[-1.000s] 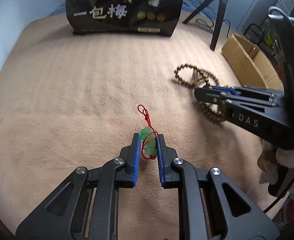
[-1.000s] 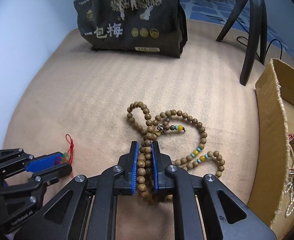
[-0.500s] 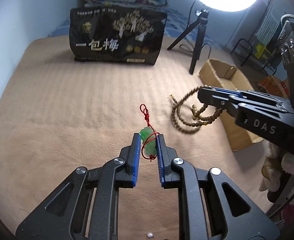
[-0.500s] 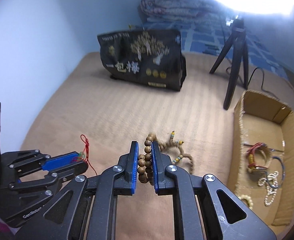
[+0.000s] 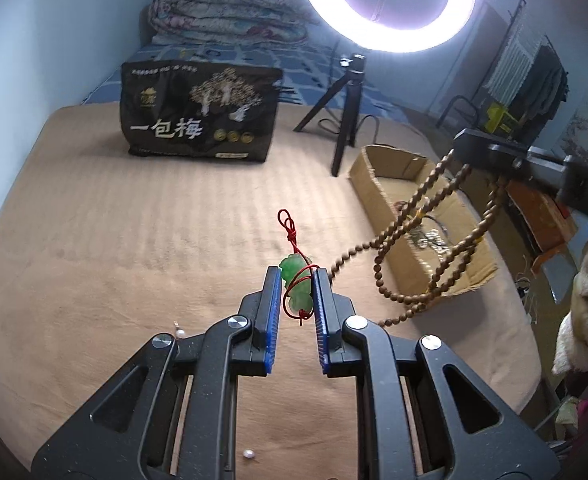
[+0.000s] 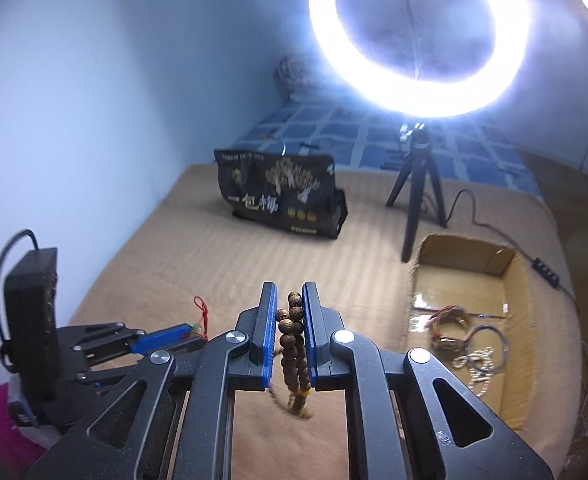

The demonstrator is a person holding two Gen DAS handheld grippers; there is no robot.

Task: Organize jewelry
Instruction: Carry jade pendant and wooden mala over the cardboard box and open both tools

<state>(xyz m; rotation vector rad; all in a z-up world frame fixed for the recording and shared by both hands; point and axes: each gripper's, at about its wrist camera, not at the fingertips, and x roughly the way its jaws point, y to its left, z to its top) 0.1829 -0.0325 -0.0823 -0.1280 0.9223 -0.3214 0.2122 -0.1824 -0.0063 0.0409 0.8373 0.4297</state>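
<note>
The left gripper (image 5: 297, 292) is clamping the green pendant (image 5: 296, 282) above the bed (image 5: 114, 240). The right gripper (image 6: 290, 332) is pinching the wooden bead necklace (image 6: 292, 330), letting it dangle free for transfer toward the cardboard box (image 6: 522, 304).

A bed (image 5: 134, 240) is covered by a tan ribbed blanket (image 6: 222, 264), with a blue patterned sheet (image 6: 334, 128) beyond it. A black printed bag (image 5: 200, 120) is stood upright near the far edge. A black tripod (image 5: 344, 116) is planted beside an open cardboard box (image 6: 518, 280), in which bracelets and pearls are seen. Two small pearls (image 5: 181, 333) are left loose on the blanket.
</note>
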